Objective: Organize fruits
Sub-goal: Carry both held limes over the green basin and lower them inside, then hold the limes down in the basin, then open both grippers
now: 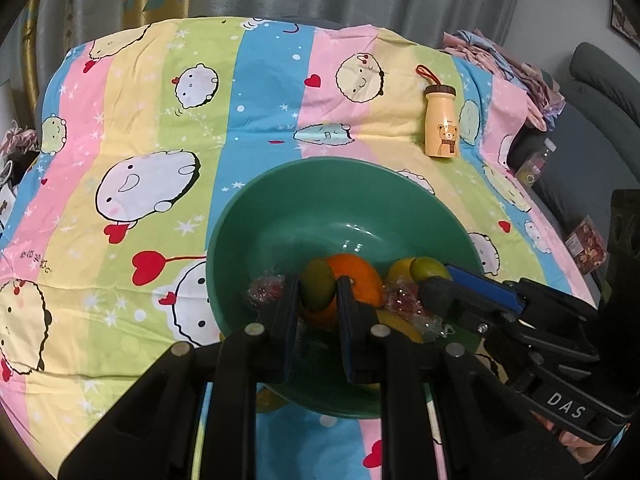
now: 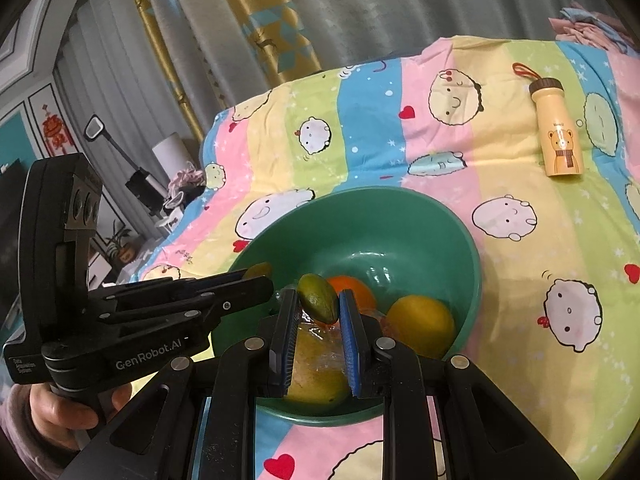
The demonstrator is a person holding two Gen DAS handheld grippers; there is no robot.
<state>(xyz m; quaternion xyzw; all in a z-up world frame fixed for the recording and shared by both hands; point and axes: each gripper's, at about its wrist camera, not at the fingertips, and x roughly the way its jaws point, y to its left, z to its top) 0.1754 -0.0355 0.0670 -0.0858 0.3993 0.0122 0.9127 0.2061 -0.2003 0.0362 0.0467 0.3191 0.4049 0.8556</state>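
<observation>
grey curtains hang behind a table with a bright striped cloth [image 1: 160, 128] full of round cartoon faces. near the front of the cloth sits a big green bowl [image 1: 280, 200]. a yellow bear bottle [image 1: 441, 122] stands far back on the right, well apart from the bowl.

inside the bowl i see an orange [image 2: 352, 286], a yellow lemon [image 2: 420, 322], a big yellow-green fruit [image 2: 316, 372] at the near side, and some shiny wrapped bits [image 1: 266, 288].

the right gripper [image 2: 319, 300] pinches a small green lime [image 2: 318, 296] between its blue pads and holds it just over the fruit in the bowl. in the left camera this tool comes in from the right, over the bowl's rim.

the left gripper [image 1: 318, 292] reaches into the bowl from the near side. its fingers are a little apart, with a green fruit [image 1: 318, 290] showing between them. i cannot tell if they squeeze it or just sit on each side of it.

it looks like the putting-in step, with most fruit already in the bowl. next, the right tool should spread its fingers low down, so the lime drops softly and does not bounce out.
</observation>
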